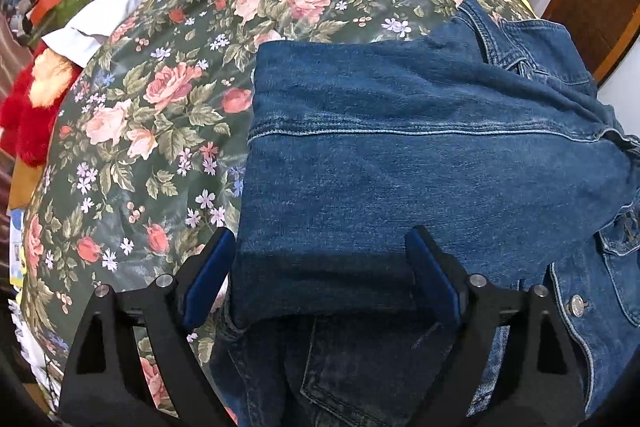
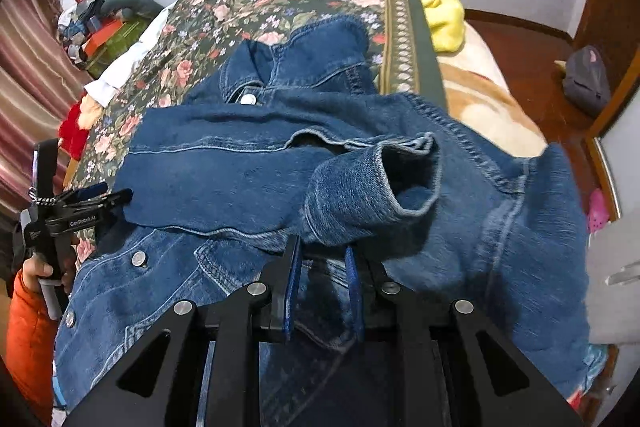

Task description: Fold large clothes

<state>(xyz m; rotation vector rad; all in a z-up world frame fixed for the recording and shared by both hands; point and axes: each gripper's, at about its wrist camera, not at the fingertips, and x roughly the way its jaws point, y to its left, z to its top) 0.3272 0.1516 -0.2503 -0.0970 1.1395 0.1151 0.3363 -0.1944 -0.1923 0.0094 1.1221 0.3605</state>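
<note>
while the denim jacket (image 2: 320,163) lies lengthwise, collar pointing up the floral bedspread (image 1: 160,99), left gripper (image 1: 320,279) gapes wide — right gripper (image 2: 322,283) part-open, clamping nothing.

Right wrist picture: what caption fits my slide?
Right hand-held gripper at a denim jacket on the floral bedspread.

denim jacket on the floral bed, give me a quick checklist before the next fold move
1. Blue denim jacket lies on the floral bedspread: ok.
2. Left sleeve folded flat across the body: ok.
3. Right sleeve cuff flat: not ok, it stands open and bunched.
4. Left hand-held gripper free of cloth: ok, fingers wide apart over the sleeve.
5. Right hand-held gripper has a firm hold on denim: cannot tell, fingers are narrowly apart at the cloth.
6. Collar smoothed: not ok, rumpled.
</note>
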